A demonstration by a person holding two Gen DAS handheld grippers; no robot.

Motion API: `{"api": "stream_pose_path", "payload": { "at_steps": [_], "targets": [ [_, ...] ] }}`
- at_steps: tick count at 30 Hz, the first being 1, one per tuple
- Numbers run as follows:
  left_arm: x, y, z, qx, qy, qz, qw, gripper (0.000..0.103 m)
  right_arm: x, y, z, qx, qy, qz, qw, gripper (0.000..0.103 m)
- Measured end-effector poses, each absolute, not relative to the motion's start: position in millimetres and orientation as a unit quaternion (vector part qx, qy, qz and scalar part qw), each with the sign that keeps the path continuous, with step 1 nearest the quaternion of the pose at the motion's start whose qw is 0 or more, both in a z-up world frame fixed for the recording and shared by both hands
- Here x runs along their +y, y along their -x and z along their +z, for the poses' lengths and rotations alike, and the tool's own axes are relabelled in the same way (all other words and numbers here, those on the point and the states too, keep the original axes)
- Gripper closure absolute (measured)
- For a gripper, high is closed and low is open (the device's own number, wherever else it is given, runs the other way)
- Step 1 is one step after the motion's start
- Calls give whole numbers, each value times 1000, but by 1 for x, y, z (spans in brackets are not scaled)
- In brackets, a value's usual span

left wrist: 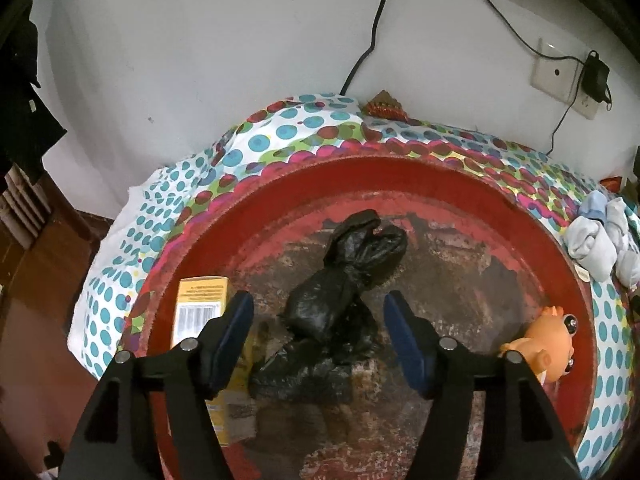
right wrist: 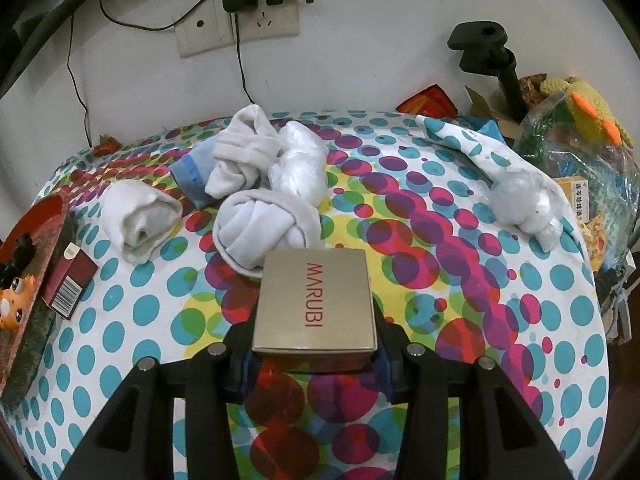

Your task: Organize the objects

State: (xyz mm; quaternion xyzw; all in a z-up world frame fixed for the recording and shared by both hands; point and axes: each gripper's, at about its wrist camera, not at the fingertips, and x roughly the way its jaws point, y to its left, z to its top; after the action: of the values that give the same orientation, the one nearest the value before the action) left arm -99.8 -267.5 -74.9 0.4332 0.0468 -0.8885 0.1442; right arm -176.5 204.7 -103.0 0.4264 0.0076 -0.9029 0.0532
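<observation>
My left gripper (left wrist: pixel 318 304) hangs open over a round red tray (left wrist: pixel 400 172). A knotted black plastic bag (left wrist: pixel 352 256) lies in the tray between and beyond the blue pads, which do not press on it. A yellow box (left wrist: pixel 200 304) stands in the tray by the left finger, and an orange toy animal (left wrist: pixel 548 340) rests at the tray's right side. My right gripper (right wrist: pixel 314 344) is shut on a beige box printed MARUBI (right wrist: pixel 316 300), held above the spotted cloth (right wrist: pixel 440 280). Just past the beige box lie several rolled white socks (right wrist: pixel 264 232).
A dark red box (right wrist: pixel 68 280) leans against the tray's edge (right wrist: pixel 36 216) at the left. Two wrapped white plastic bundles (right wrist: pixel 298 164) (right wrist: pixel 520 204) lie on the cloth. Bags and a knitted toy (right wrist: pixel 580 140) crowd the right edge beside a black clamp stand (right wrist: pixel 496 56). Cables hang down the wall.
</observation>
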Motion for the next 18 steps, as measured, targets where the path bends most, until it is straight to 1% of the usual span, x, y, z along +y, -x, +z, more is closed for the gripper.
{"api": "stream_pose_path", "payload": {
  "at_steps": [2,6,8,13,16,18],
  "targets": [
    [-268,98,-76,41,-430,-890,148,33,205,177,-103,9,-427,-903,52,57],
    [-269,96,-73,42,-418,-894,156,32,204,177,-103,11,-427,-903,49,57],
    [-267,96,-70,48,-409,-898,153,28,204,177,-103,12,-427,-903,49,57],
    [-262,95,-70,41,-406,-898,165,23,206,177,-102,9,-426,-904,43,57],
    [-266,92,-68,50,-399,-899,172,17,206,176,-101,7,-423,-905,44,57],
    [-269,91,-68,53,-398,-898,181,17,206,175,-100,8,-419,-907,44,57]
  ]
}}
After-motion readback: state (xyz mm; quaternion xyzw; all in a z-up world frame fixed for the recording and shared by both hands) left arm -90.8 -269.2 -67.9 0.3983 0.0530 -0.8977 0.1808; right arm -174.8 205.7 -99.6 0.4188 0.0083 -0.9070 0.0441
